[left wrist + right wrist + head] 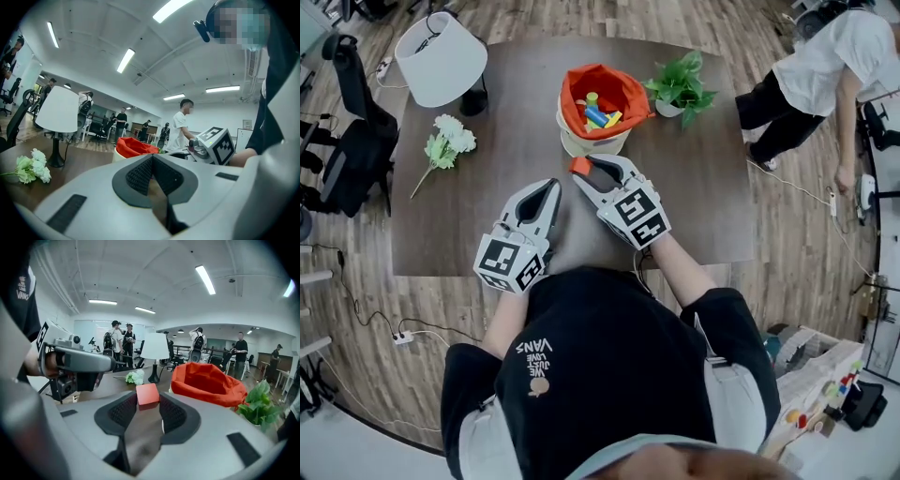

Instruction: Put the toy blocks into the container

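Note:
A red toy block point(578, 165) is pinched between the pads of my right gripper point(584, 172), just in front of the container point(572, 89). In the right gripper view the block point(147, 394) sits at the jaw tips of the right gripper point(148, 401), with the orange-lined container point(206, 380) ahead to the right. Several coloured blocks point(598, 114) lie inside the container. My left gripper point(553, 185) hovers over the table to the left, its jaws shut with nothing between them. In its own view the left gripper point(152, 158) faces the container point(133, 146).
On the brown table point(506, 103) stand a white lamp point(441, 56), a bunch of white flowers point(448, 142) and a potted plant point(680, 86) right of the container. A person point(825, 66) bends over at the far right. An office chair point(347, 141) stands left of the table.

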The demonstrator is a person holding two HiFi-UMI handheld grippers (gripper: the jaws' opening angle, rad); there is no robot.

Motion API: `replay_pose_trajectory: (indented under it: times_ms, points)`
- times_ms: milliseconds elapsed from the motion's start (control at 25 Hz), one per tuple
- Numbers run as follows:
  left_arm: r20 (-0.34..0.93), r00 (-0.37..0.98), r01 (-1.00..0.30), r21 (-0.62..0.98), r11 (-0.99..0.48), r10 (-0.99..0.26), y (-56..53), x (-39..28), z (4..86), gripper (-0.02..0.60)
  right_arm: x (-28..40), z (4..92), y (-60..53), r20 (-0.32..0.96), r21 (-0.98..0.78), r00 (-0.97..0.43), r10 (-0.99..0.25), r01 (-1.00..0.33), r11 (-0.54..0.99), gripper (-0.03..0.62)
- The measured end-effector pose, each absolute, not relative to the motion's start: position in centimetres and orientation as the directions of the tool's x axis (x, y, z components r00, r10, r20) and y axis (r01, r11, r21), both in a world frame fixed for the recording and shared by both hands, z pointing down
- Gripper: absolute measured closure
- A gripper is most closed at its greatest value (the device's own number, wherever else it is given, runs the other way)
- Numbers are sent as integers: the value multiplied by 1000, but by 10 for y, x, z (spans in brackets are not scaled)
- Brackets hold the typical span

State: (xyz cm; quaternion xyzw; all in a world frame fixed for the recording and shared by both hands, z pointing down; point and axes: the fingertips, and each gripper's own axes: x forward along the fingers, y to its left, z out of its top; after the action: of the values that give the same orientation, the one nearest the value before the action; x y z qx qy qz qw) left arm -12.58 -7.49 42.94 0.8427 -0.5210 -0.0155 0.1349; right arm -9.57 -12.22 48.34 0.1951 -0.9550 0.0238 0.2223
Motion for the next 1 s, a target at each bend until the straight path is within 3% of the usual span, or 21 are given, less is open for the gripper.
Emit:
replay_pose_trajectory:
  times_ms: [520,1000]
  points:
    - [106,532,-833,240,-498,-840,-93,-95,427,571,-54,434,-136,323,42,-824,-466,-479,877,431]
    - [102,507,-849,231,-476,-856,-98,-102,424,571,-57,414,-179,295,87,-808,-511,-509,856,431]
